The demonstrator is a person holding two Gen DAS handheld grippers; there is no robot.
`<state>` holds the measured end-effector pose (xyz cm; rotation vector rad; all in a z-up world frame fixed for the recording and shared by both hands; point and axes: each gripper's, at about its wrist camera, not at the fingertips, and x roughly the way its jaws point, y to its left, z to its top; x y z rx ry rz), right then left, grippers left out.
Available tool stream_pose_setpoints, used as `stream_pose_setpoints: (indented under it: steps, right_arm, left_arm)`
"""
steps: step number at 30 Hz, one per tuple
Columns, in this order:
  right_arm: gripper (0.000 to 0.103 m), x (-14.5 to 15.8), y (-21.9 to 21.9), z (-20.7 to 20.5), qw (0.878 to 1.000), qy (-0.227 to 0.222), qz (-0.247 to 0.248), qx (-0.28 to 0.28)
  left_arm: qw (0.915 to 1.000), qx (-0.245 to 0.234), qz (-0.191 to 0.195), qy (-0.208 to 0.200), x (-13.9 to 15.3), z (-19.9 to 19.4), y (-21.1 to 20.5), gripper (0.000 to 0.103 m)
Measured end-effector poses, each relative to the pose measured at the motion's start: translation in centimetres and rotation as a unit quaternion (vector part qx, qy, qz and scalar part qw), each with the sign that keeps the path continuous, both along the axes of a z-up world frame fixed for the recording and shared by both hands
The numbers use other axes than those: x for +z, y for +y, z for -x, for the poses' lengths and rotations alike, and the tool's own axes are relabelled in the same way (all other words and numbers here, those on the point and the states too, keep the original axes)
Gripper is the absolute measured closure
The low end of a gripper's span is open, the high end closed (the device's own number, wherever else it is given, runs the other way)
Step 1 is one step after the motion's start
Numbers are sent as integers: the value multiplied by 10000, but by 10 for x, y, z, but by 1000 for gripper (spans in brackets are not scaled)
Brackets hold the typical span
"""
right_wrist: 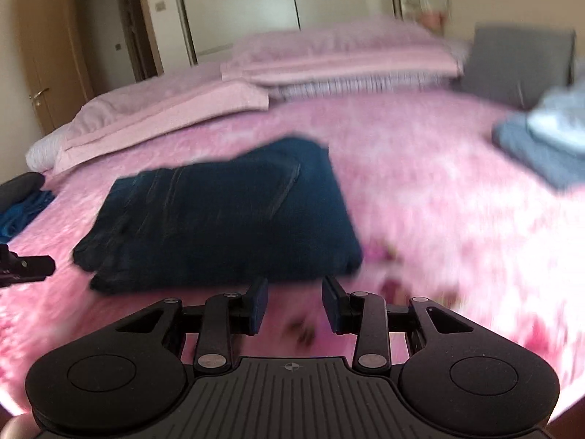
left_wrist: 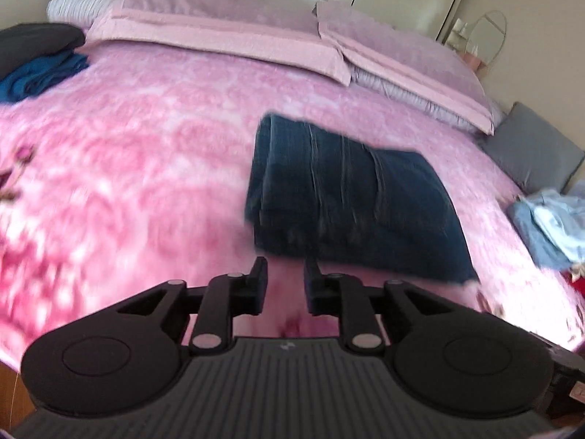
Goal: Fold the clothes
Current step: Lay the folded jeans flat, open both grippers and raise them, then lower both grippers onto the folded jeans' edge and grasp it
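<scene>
In the left wrist view, the left gripper is held just above the pink bedspread, its jaws parted with a gap between them and nothing gripped. The folded dark jeans are seen lying flat on the bedspread just beyond the fingertips, right of centre. Two pink pillows are laid along the head of the bed, a blue and dark pile of clothes is seen at the far left, and light blue clothes at the right edge. In the right wrist view, the right gripper is likewise held with its jaws apart and empty, the jeans lying just ahead and to the left of it. The tip of the left gripper is seen at the left edge, near the jeans. The picture is blurred.
</scene>
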<state>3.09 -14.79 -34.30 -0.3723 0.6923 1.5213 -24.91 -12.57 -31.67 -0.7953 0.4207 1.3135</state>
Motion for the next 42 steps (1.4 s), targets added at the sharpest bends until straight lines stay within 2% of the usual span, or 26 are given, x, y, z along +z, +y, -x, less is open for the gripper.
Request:
stream_pose_setpoints:
  steps: [4,12,19,24,28,33,38,42]
  right_arm:
    - [66,10,-30,12,9999,28,114,64]
    - [66,39,-80,23,10000,-10,-21,57]
    - [66,61,-108,35,9993,-123,-275,224]
    - [66,69,-116,32,9991,-114,-383,170]
    - [65,68,-114,30,9992,-75,-356,154]
    - [65,59,-102,29,9995,-32,-287,108]
    - [65,33,-81,23,10000,-12,-7,-92]
    - [65,10,-59,22,9996,69,183,-196]
  left_arm:
    - [9995,-159,75,251,3,-11,-38,82]
    - [9963,-238,-318,756,32,-20,-93,73]
    - [9936,-348,-632,869,57,-27,-119,71]
    - [9913,-491,-753,960,64,-36,-125,70]
    - [9916,-546,-713,933,62,-37,-121,70]
    - [9915,-769,-675,810,44,-35,-107,70]
    - [9920,-922,-512,693,7,-33,-83,71]
    - [9934,-936,-439,505,-9,-23,-64,73]
